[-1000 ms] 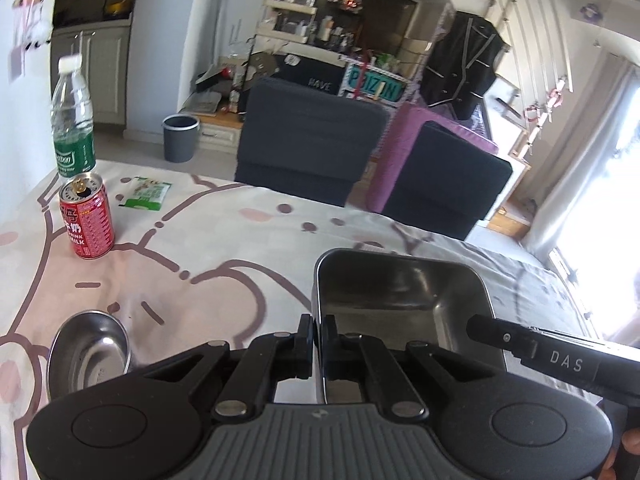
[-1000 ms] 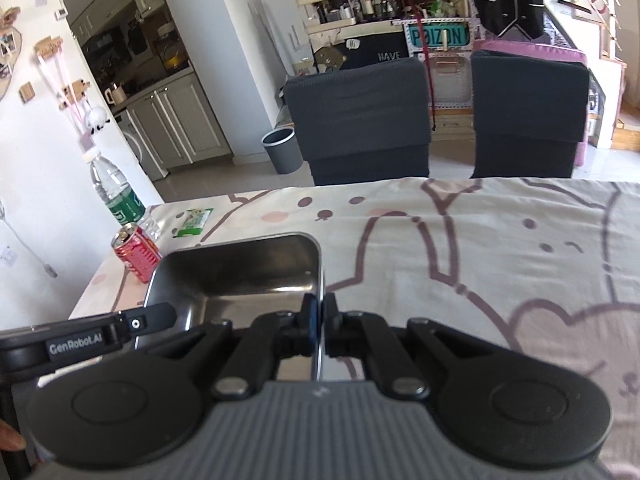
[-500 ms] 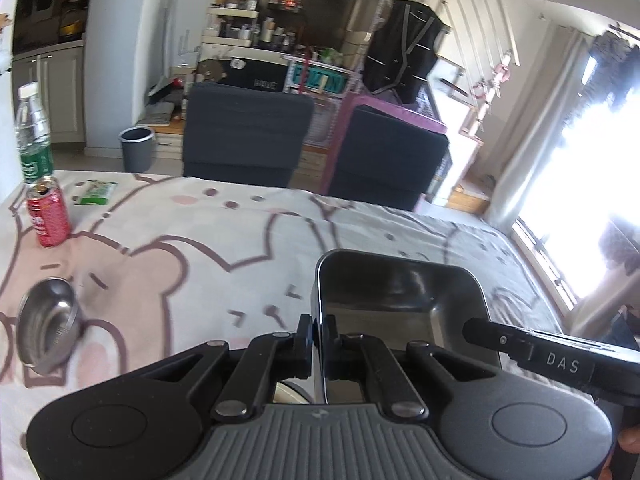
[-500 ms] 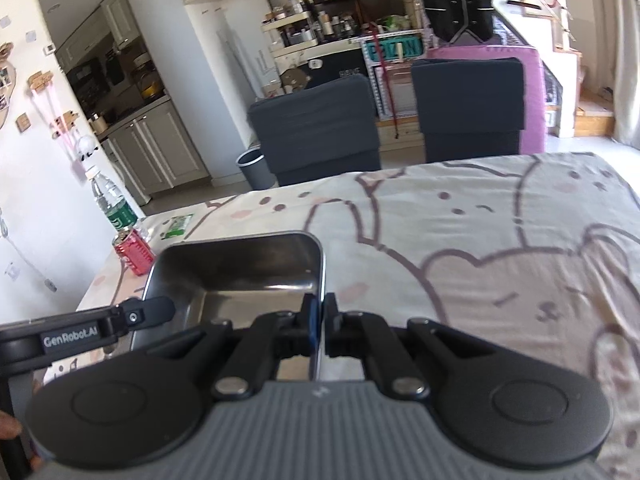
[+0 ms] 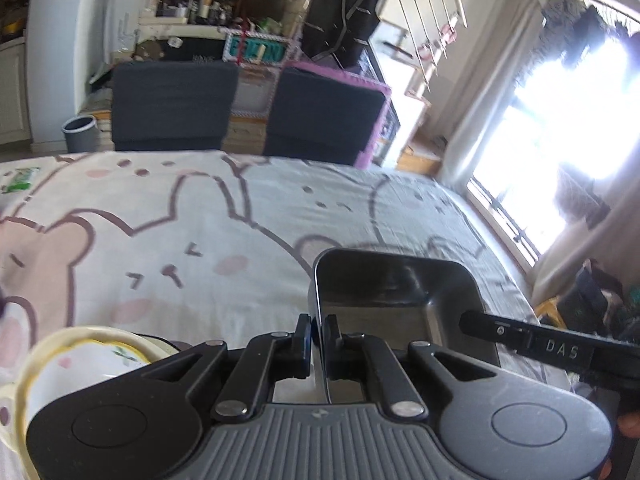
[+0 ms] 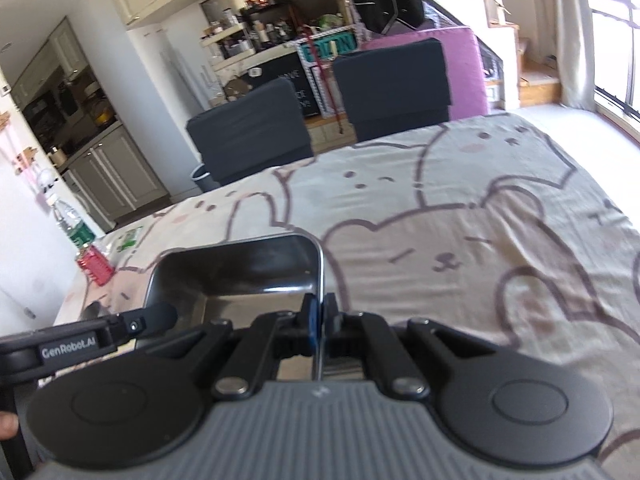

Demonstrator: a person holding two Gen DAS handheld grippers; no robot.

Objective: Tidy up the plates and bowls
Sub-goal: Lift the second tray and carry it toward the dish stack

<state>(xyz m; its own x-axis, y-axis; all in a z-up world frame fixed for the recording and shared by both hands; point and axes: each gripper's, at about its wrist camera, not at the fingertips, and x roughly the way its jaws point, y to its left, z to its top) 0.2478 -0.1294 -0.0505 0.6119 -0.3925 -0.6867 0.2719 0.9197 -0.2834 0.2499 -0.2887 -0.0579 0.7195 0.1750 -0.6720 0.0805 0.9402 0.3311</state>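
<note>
A rectangular steel tray (image 5: 394, 288) is held by both grippers above the table. My left gripper (image 5: 317, 330) is shut on the tray's left rim. My right gripper (image 6: 319, 314) is shut on the tray's right rim; the tray (image 6: 236, 272) fills the lower left of the right wrist view. A cream plate with a floral pattern (image 5: 76, 360) lies on the tablecloth at the lower left of the left wrist view, partly hidden by the gripper body.
The table is covered by a bear-print cloth (image 5: 208, 216). A red can (image 6: 95, 266) and a water bottle (image 6: 74, 226) stand at the far left edge. A green packet (image 5: 18, 180) lies near them. Two dark chairs (image 5: 172, 104) stand behind the table.
Both grippers have carried the tray to the right across the table and a little higher. The small steel bowl has left the left wrist view, and the cream plate has come into it.
</note>
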